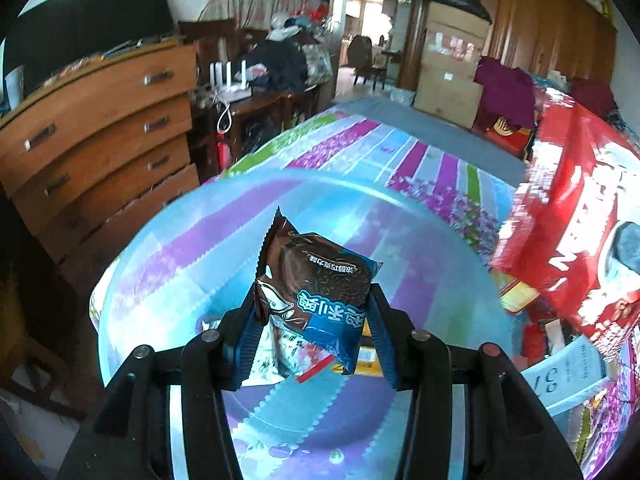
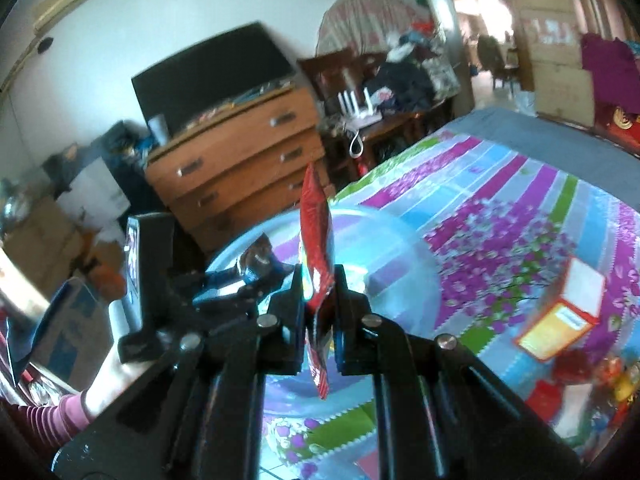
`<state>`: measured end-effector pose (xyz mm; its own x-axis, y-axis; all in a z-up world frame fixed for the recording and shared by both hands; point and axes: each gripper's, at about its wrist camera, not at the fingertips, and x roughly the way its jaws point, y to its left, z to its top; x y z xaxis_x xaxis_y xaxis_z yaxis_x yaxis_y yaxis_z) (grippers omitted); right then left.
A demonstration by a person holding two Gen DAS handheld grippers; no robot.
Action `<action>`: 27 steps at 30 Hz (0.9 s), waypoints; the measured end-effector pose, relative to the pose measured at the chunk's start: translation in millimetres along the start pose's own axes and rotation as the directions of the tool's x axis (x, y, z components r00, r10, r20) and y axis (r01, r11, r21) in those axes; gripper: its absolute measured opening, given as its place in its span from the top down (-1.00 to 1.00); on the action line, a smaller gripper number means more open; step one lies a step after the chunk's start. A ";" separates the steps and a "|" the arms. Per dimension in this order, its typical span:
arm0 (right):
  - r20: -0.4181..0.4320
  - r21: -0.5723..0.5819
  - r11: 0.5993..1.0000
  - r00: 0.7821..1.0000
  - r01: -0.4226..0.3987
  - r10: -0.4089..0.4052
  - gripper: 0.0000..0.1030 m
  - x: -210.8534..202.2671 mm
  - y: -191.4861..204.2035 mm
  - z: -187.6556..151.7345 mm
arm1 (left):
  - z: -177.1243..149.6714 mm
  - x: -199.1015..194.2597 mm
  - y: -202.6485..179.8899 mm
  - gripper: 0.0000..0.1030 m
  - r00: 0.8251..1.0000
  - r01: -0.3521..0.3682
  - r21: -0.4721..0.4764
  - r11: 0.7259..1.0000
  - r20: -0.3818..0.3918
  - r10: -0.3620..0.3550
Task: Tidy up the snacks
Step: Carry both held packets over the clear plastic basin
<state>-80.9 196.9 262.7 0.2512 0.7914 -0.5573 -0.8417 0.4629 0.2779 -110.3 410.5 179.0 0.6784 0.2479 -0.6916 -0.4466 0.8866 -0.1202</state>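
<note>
Left tool (image 1: pixel 314 312) grips a cookie packet (image 1: pixel 320 292), right tool (image 2: pixel 318 300) a red packet (image 2: pixel 318 256), over a clear basin (image 1: pixel 168 240).

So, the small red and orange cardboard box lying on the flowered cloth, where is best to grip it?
Probably across the two long side faces of the red and orange cardboard box, coming from above. It lies flat on the flowered cloth, free on both sides, and the faces look flat and parallel.

Wooden dresser (image 1: pixel 100 128) against white wall (image 2: pixel 160 20); bright doorway (image 1: pixel 366 8).
</note>
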 end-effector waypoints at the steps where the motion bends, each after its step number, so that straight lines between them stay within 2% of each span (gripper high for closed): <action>1: -0.011 -0.004 1.000 1.000 0.002 -0.002 0.78 4.6 0.4 -0.5 | -2.9 1.7 3.3 0.01 1.000 -0.005 0.002 1.000 -0.006 0.005; 10: -0.084 -0.004 1.000 0.996 0.028 -0.028 0.78 37.0 -1.3 -7.5 | -7.4 15.0 11.1 0.01 1.000 -0.014 -0.002 1.000 -0.024 0.014; 27: -0.108 -0.006 1.000 0.994 0.023 -0.024 0.78 51.4 3.5 -9.3 | -3.8 14.8 15.6 0.01 1.000 -0.007 -0.005 1.000 -0.028 0.007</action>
<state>-75.4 235.5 227.7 0.2182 0.7322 -0.6452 -0.8387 0.4787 0.2597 -109.5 426.6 164.2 0.6583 0.2431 -0.7125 -0.4544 0.8829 -0.1186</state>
